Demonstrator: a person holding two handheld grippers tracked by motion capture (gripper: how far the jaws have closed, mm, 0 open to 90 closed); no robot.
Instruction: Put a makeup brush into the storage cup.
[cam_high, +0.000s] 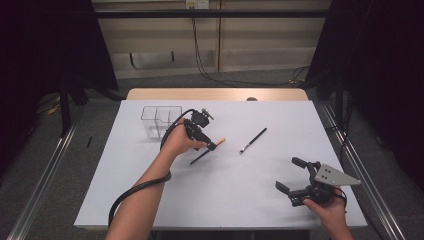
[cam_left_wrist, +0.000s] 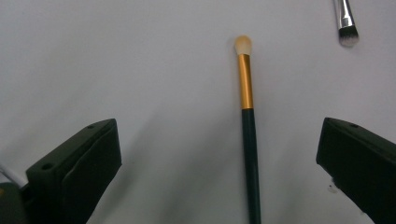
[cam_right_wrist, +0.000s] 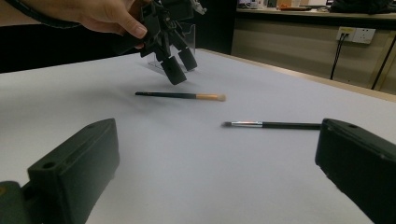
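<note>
The left claw (cam_high: 209, 143) hung wide open and empty over the gold-banded brush (cam_left_wrist: 248, 126), which lay flat on the table (cam_high: 225, 200) between its jaws — the reach before a pick. Next it needed lowering and closing. The right claw (cam_high: 295, 176), near right, gaped empty too.

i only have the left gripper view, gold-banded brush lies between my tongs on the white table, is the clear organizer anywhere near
Observer: Yes. In the high view the clear organizer stands on the table just beyond the left hand, toward the far-left corner.
Operator: are my tongs touching the brush yet
Observer: No. The right gripper view shows the left tongs open and hovering above the gold-banded brush.
Operator: what's the other hand doing
Observer: The right tongs are open near the table's near-right corner, holding nothing; the silver-banded brush lies apart from them.
</note>
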